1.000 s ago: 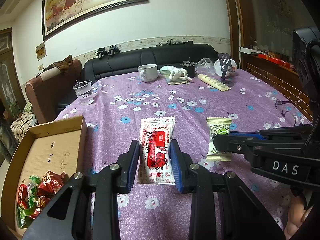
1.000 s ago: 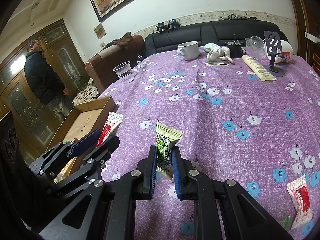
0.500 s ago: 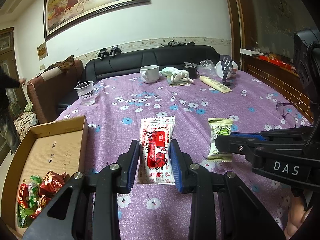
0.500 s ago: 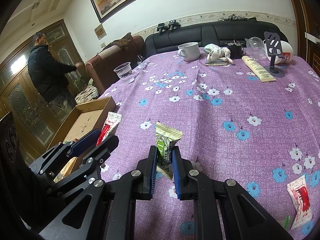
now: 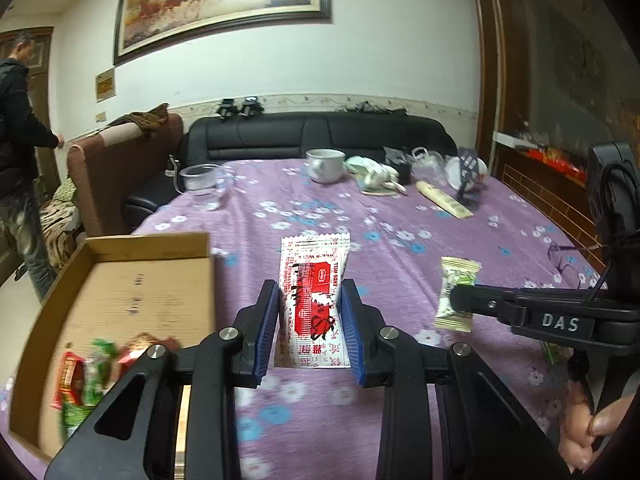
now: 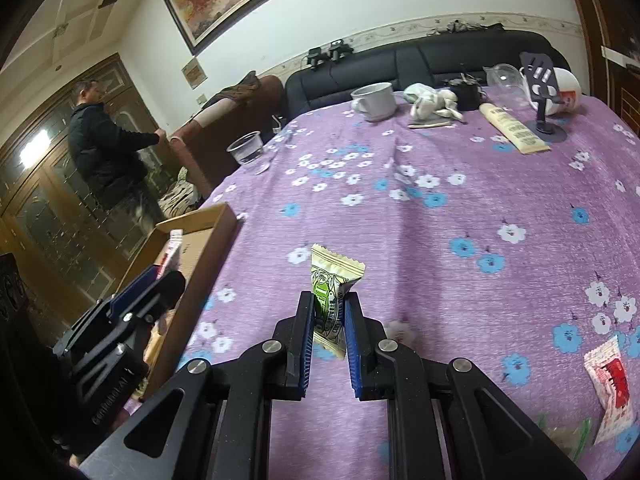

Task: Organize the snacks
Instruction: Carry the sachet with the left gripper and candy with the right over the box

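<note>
My left gripper (image 5: 310,292) is shut on a red and white snack packet (image 5: 314,300), held upright above the purple flowered tablecloth, just right of the cardboard box (image 5: 132,280). Several wrapped snacks (image 5: 88,376) lie in the box's near corner. My right gripper (image 6: 329,307) is shut on a green and cream snack packet (image 6: 330,292), also lifted; the same packet (image 5: 456,292) shows in the left wrist view at the tip of the right gripper's finger. Another red and white packet (image 6: 612,388) lies on the cloth at the far right.
At the table's far end stand a plastic cup (image 5: 199,178), a white mug (image 5: 325,165), a crumpled cloth (image 5: 374,174), a tube (image 5: 444,200) and a phone stand (image 6: 542,92). Glasses (image 5: 568,256) lie at the right edge. A person (image 6: 108,156) stands by the armchair at left.
My left gripper has carried its red and white packet up and leftward, so the box now sits closer beside it. The right gripper has stayed put. The person at left has moved.
</note>
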A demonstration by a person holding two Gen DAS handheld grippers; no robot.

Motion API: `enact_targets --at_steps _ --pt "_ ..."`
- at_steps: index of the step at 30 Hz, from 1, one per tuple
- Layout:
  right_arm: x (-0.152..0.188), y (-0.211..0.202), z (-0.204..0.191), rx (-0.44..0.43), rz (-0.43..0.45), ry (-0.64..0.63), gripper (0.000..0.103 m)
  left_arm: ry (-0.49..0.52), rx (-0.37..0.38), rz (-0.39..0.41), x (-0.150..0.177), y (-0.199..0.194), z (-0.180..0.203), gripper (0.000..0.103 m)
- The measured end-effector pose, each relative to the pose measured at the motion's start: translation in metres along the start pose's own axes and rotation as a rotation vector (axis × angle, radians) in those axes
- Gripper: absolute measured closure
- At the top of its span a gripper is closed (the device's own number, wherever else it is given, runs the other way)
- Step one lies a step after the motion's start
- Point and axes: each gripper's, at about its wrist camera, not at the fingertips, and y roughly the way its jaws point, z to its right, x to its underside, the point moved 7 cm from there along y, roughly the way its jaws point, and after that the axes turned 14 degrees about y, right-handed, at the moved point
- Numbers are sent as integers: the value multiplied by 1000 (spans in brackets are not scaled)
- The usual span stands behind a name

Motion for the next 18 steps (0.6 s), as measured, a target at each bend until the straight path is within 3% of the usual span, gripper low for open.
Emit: enact_targets --at_steps 7,13,16,18 --pt "18 3 -65 -93 -44 -82 88 -101 -79 -20 24 -17 -67 74" --pt "55 29 -128 -144 -120 -194 89 -215 -147 -88 65 -17 -124 74" --pt "71 44 -150 -159 -155 -218 89 -251 -159 -117 80 -12 -138 74" --pt "79 52 -162 -169 -172 -229 89 -296 -125 -129 89 -8 -144 74"
